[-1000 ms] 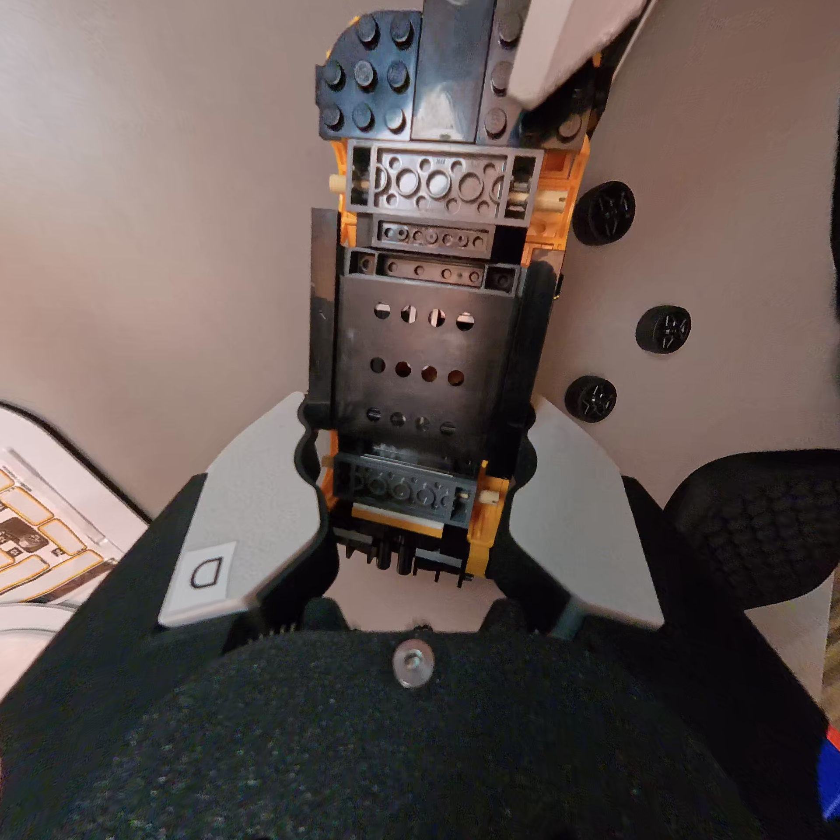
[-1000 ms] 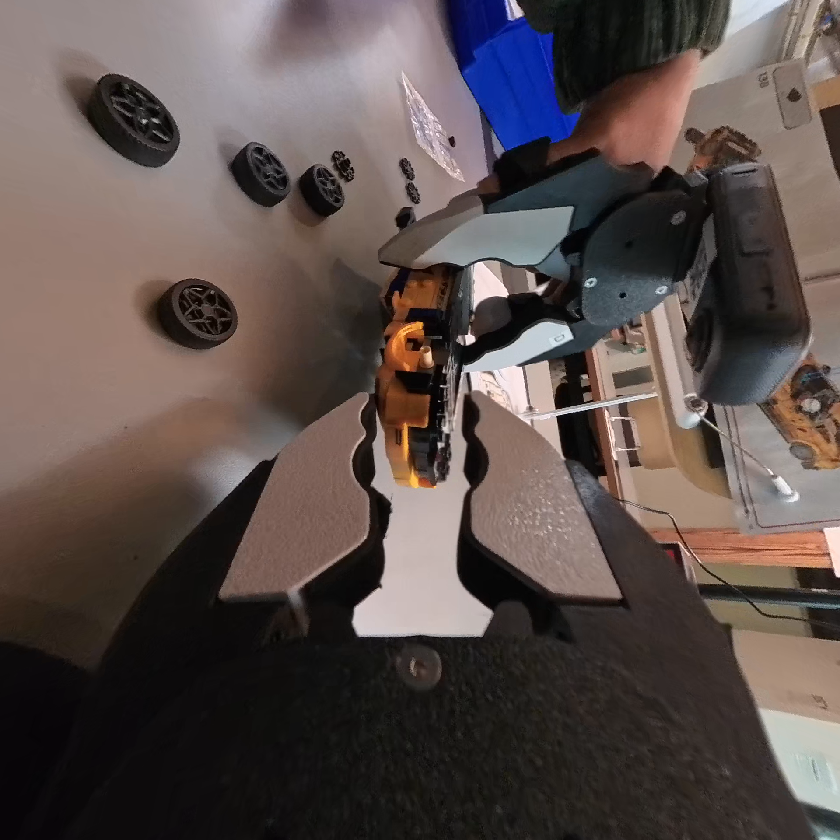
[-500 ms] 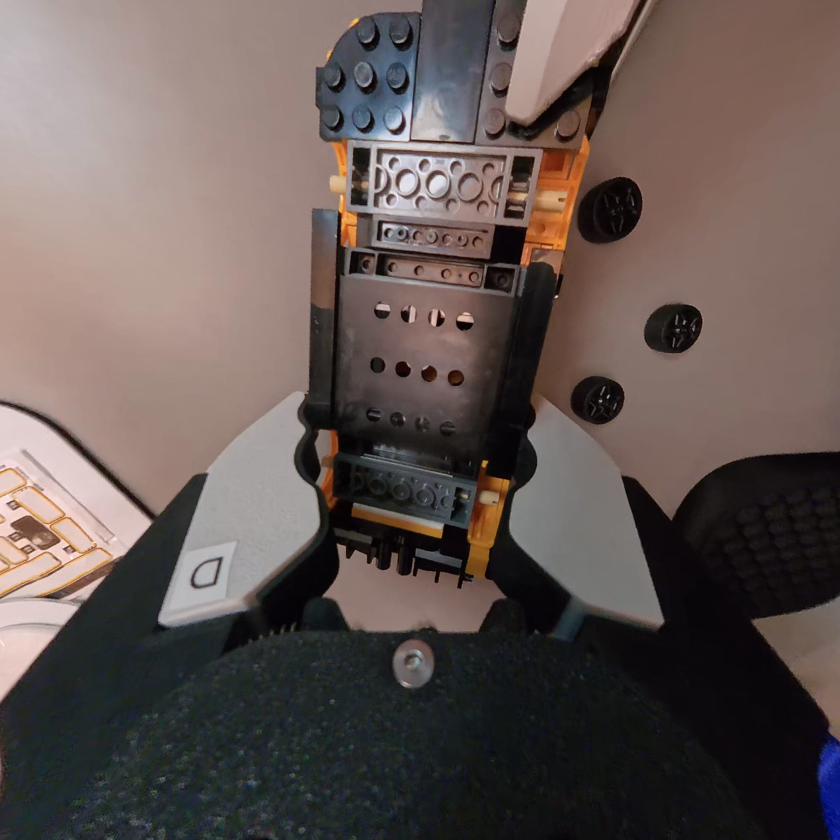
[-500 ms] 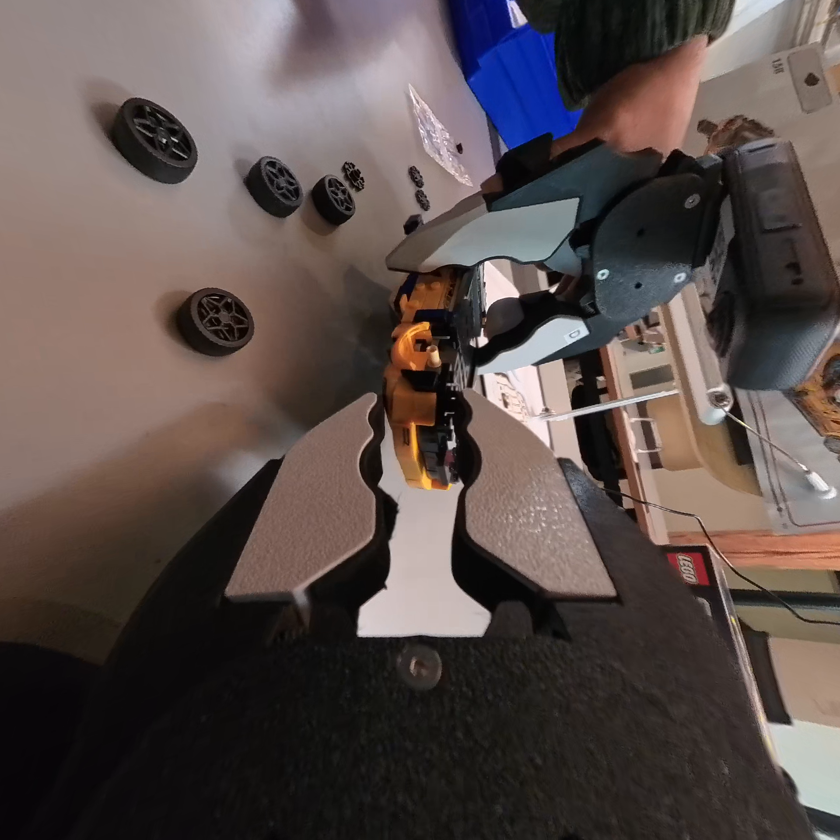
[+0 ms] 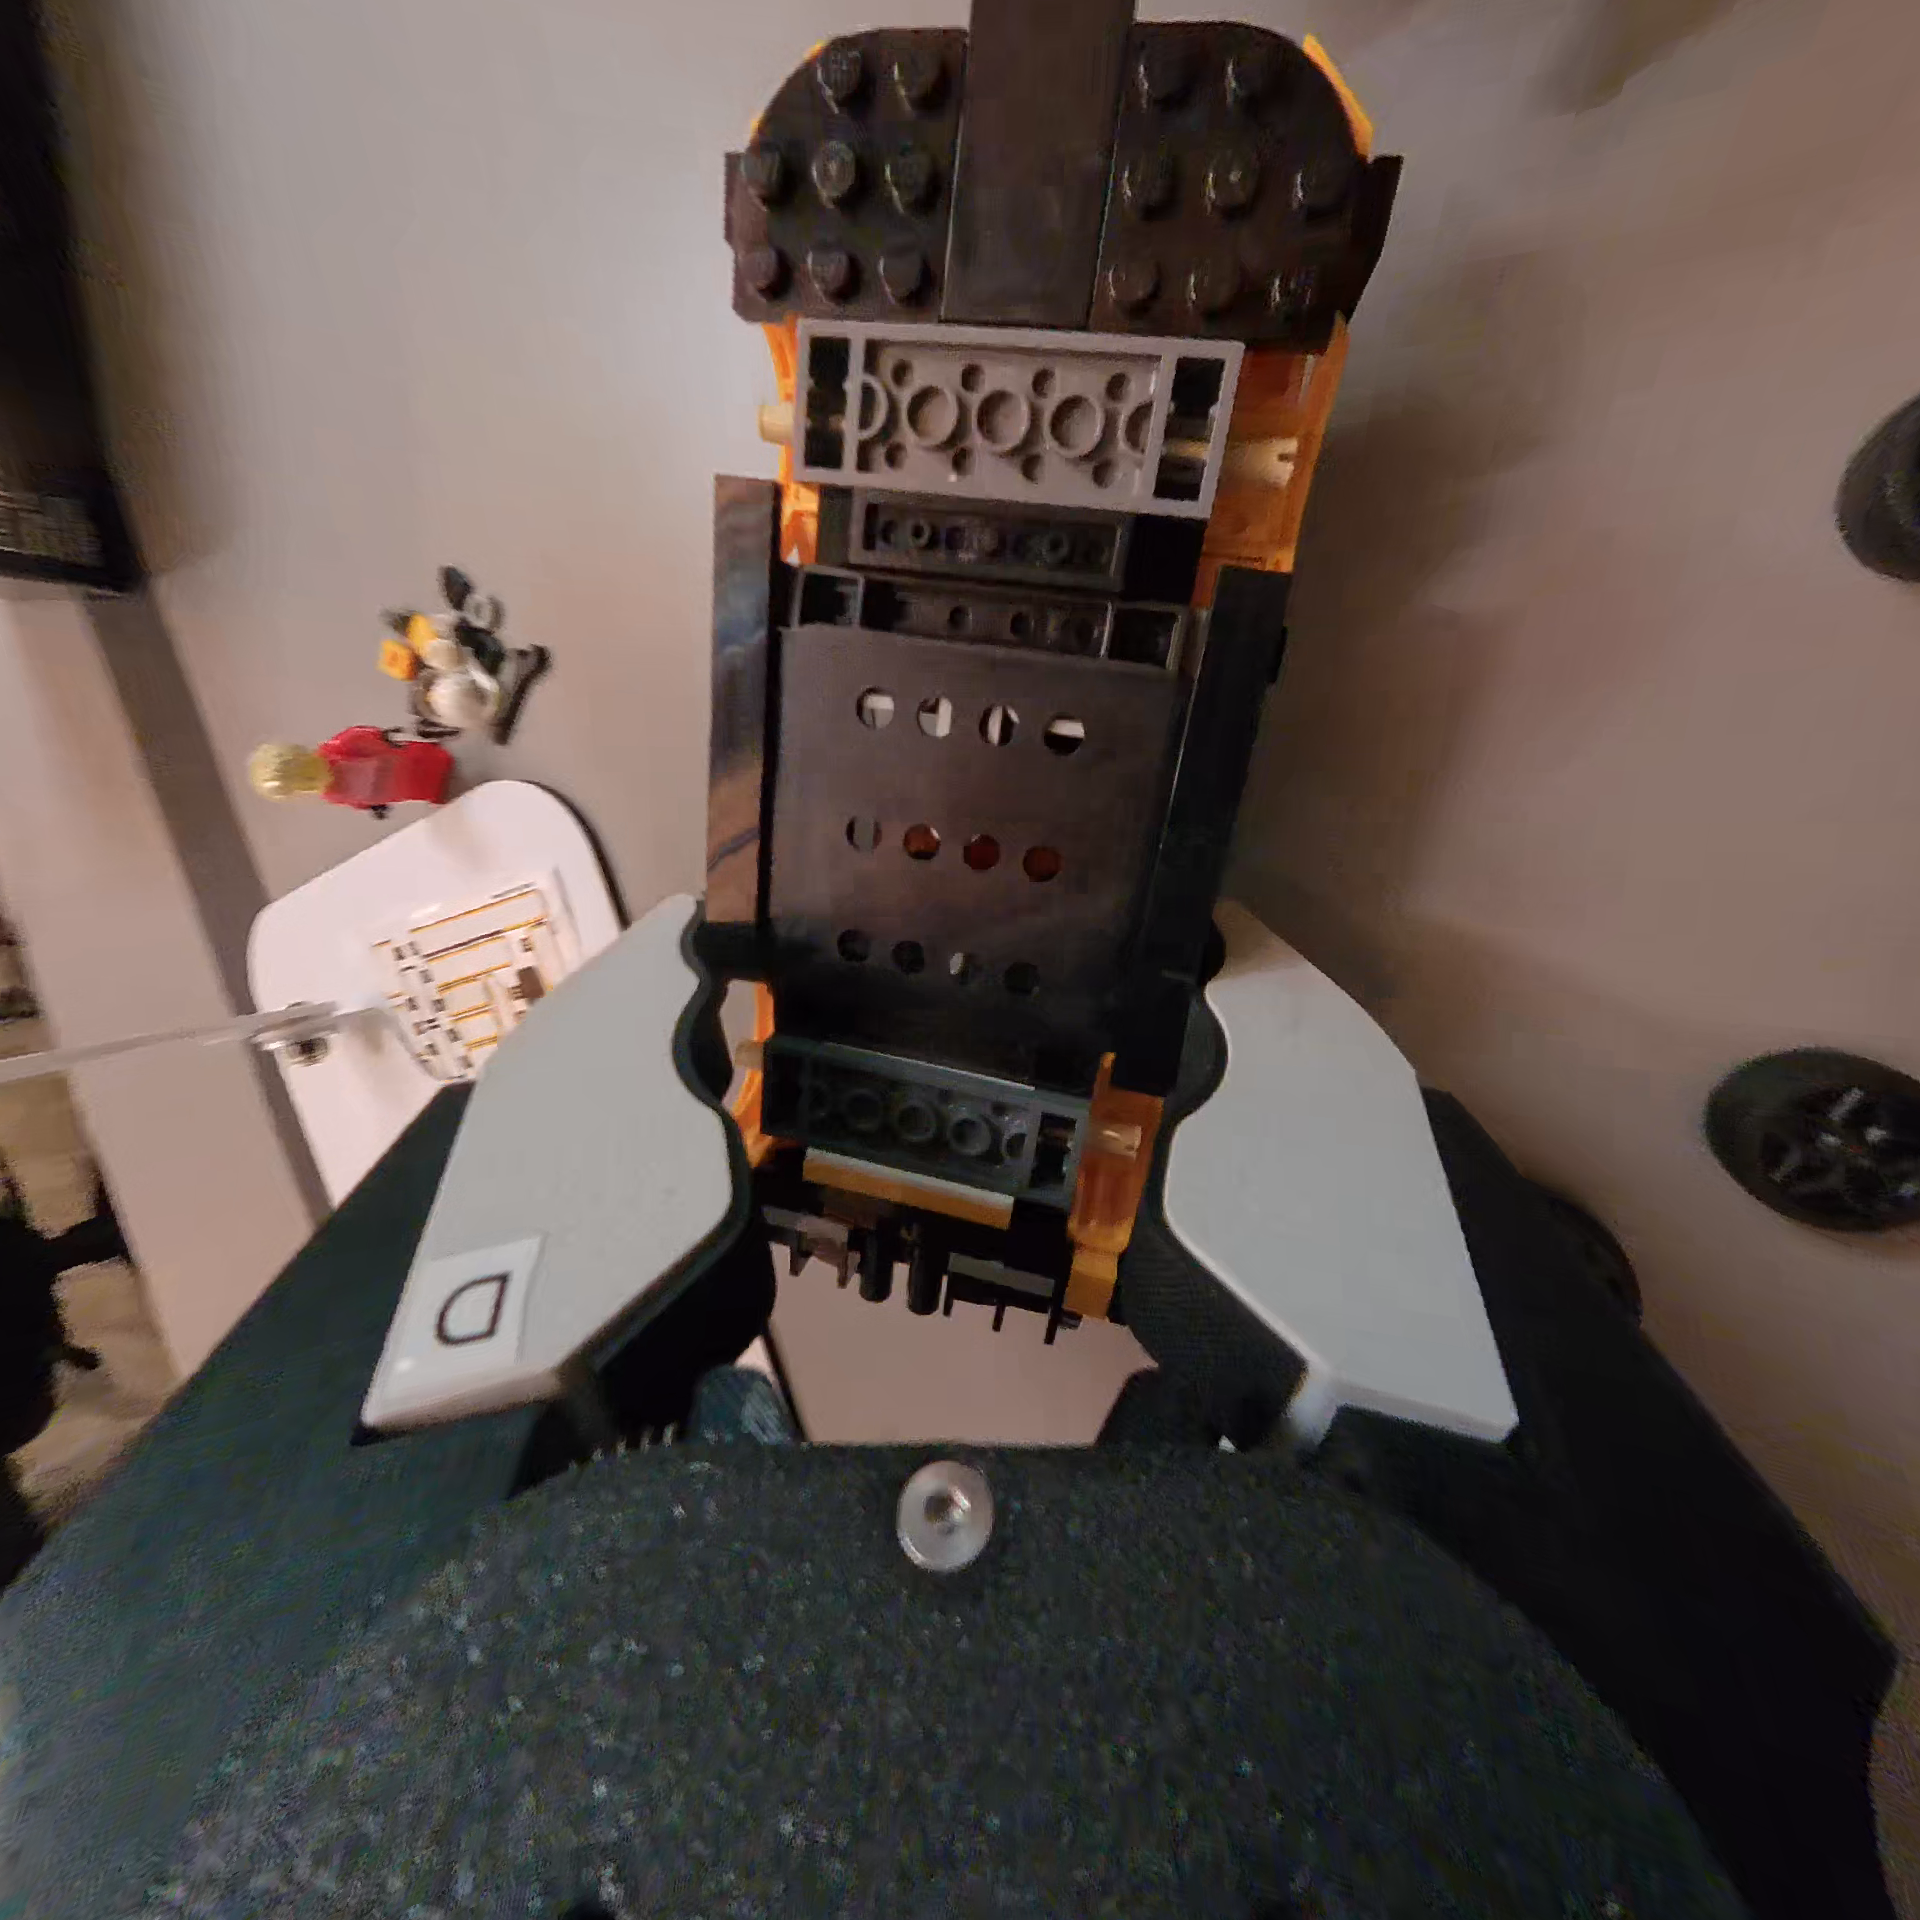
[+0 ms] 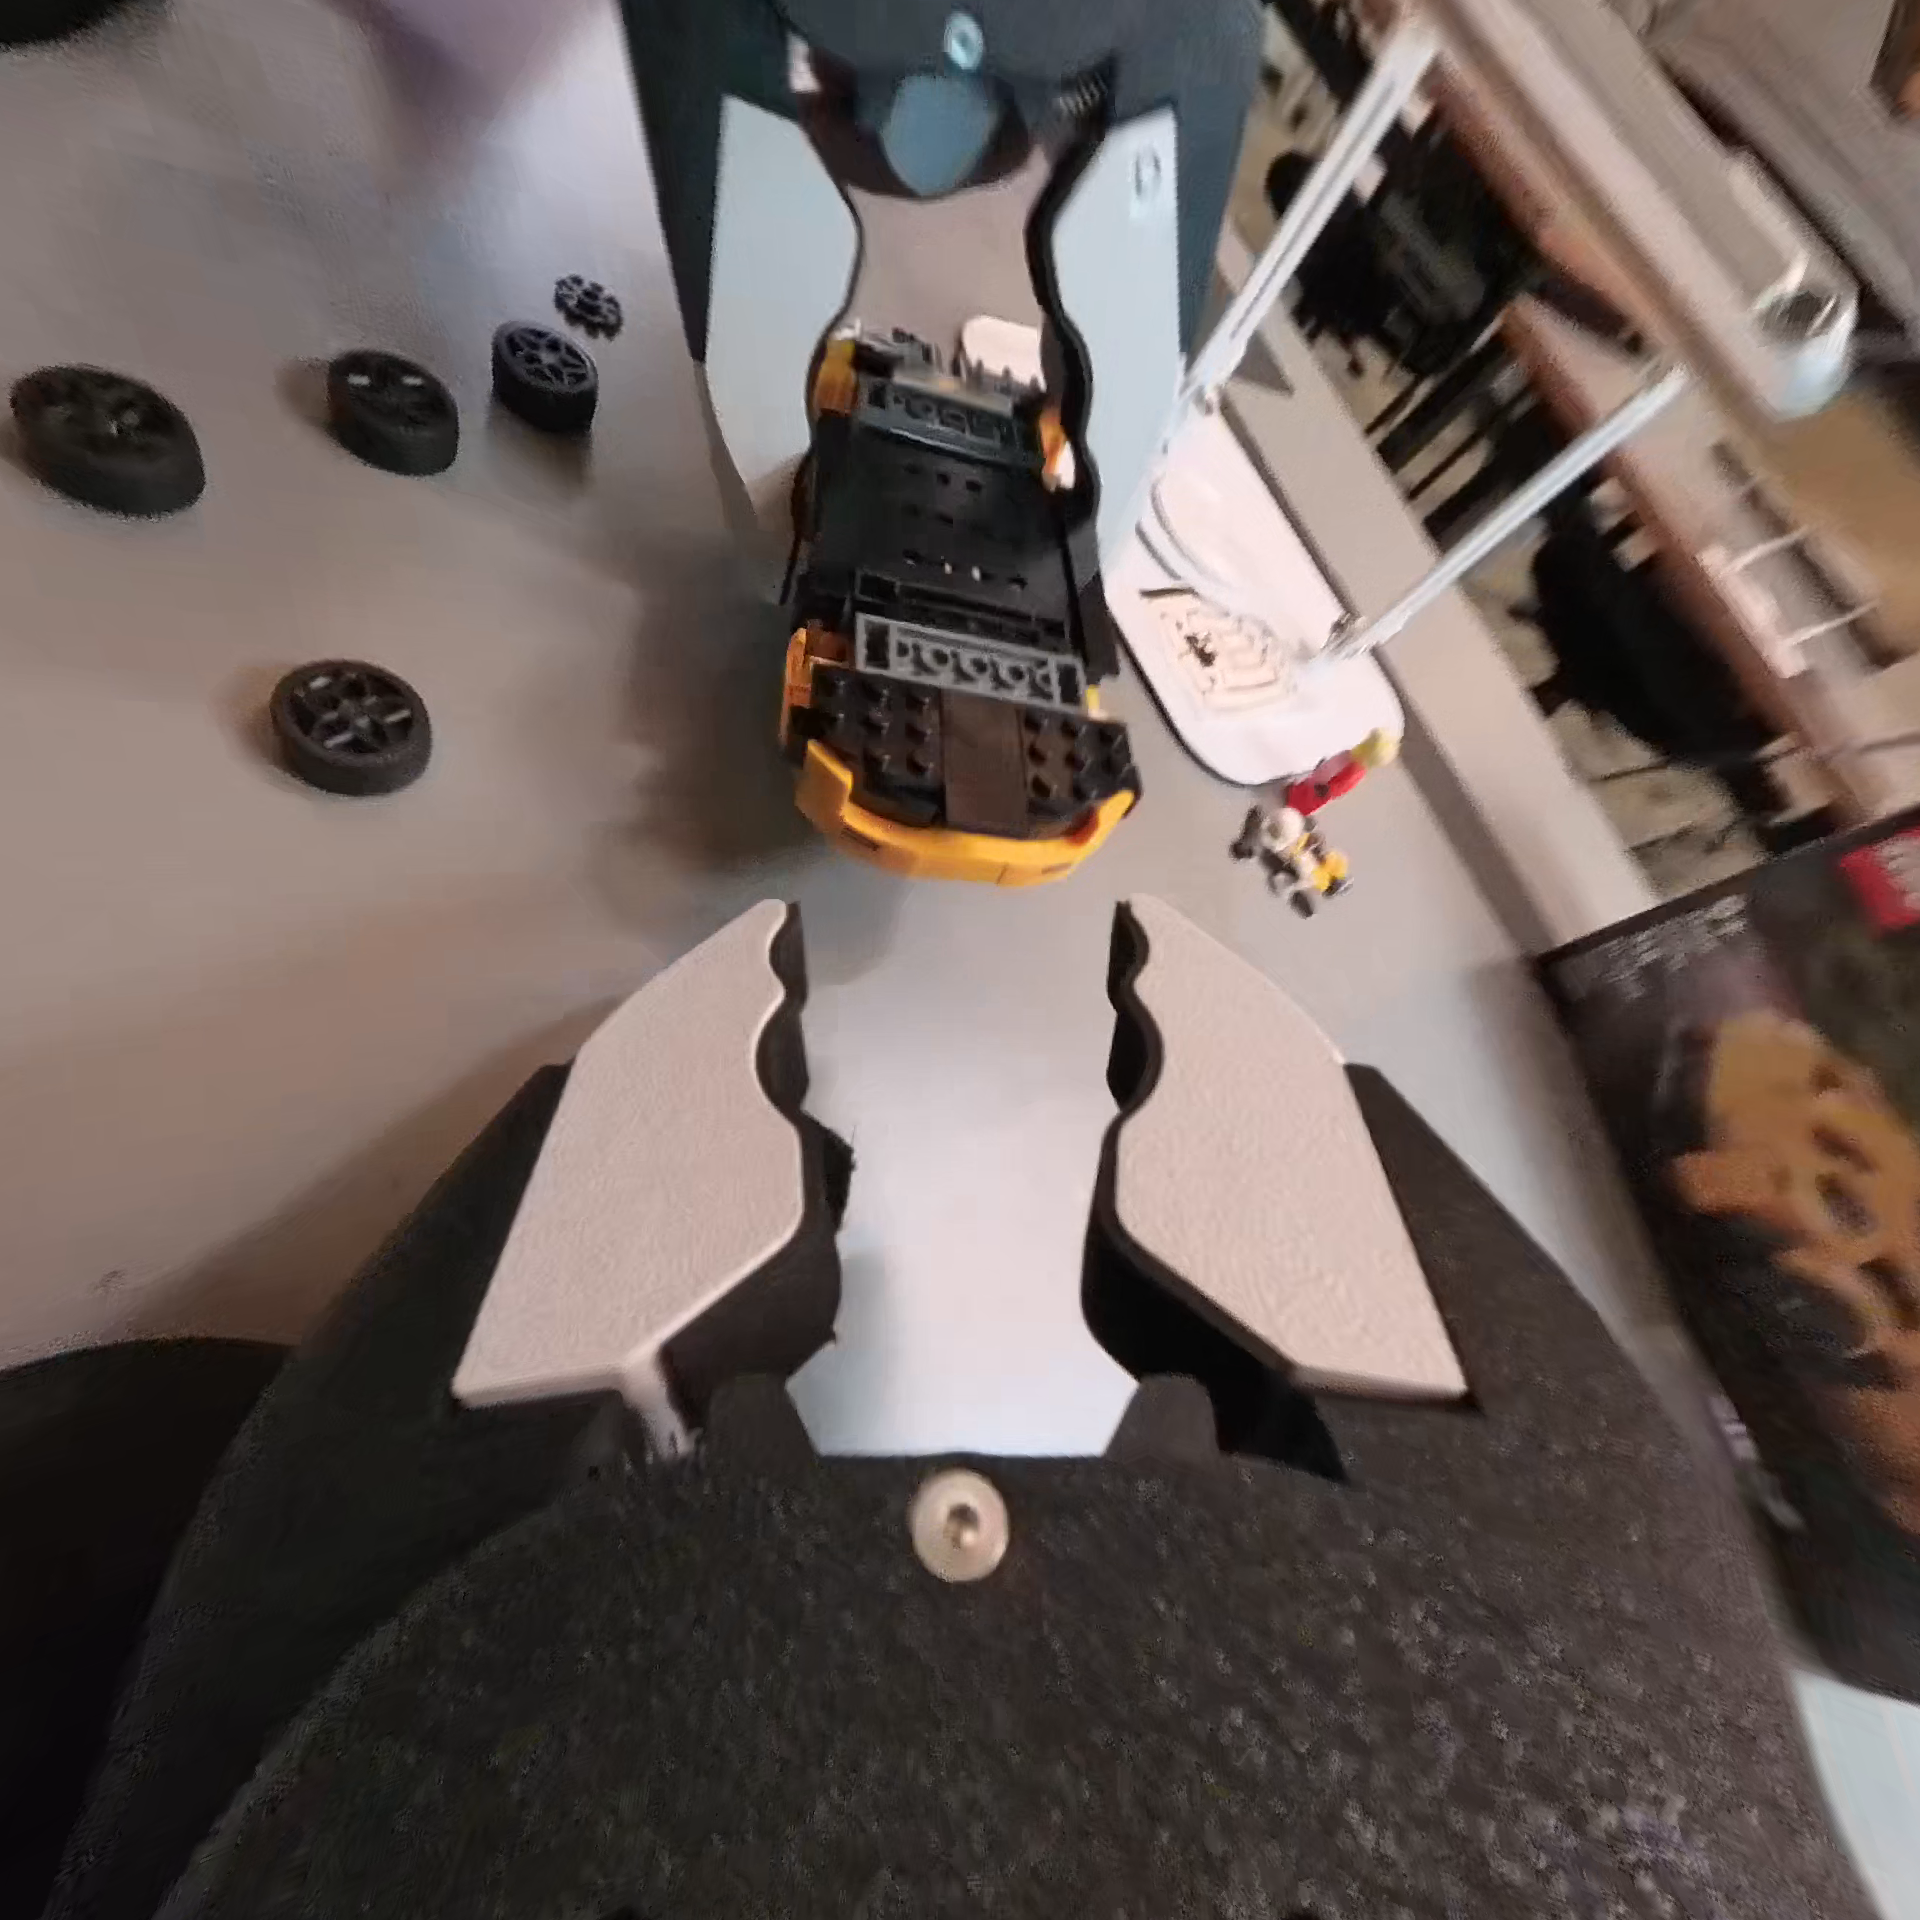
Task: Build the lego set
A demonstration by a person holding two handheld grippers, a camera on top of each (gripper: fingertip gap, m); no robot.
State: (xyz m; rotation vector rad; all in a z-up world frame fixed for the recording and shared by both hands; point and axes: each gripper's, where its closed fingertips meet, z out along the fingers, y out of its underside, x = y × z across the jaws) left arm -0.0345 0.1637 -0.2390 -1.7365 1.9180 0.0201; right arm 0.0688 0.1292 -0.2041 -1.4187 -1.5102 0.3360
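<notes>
My left gripper (image 5: 956,1029) is shut on the rear of an orange and black lego car (image 5: 997,727), held underside up so its black baseplate and grey axle brick face the camera. In the right wrist view the same car (image 6: 956,665) points nose-first toward my right gripper (image 6: 956,935), with the left gripper (image 6: 935,343) clamped on its far end. My right gripper is open and empty, just short of the car's orange nose. Several black wheels (image 6: 351,725) lie on the grey table to the left.
A white sticker sheet (image 6: 1236,634) and a red minifigure (image 6: 1335,774) with small loose parts (image 6: 1288,847) lie right of the car; they also show in the left wrist view (image 5: 416,956). A dark lego box (image 6: 1766,1195) sits at the right. Two wheels (image 5: 1829,1153) lie at the right. One gripper's finger ends stand about 12 centimetres off the other's.
My right gripper has let go of the car's nose, opened and pulled back. The left gripper has turned the car so its underside faces up; the view has swung round.
</notes>
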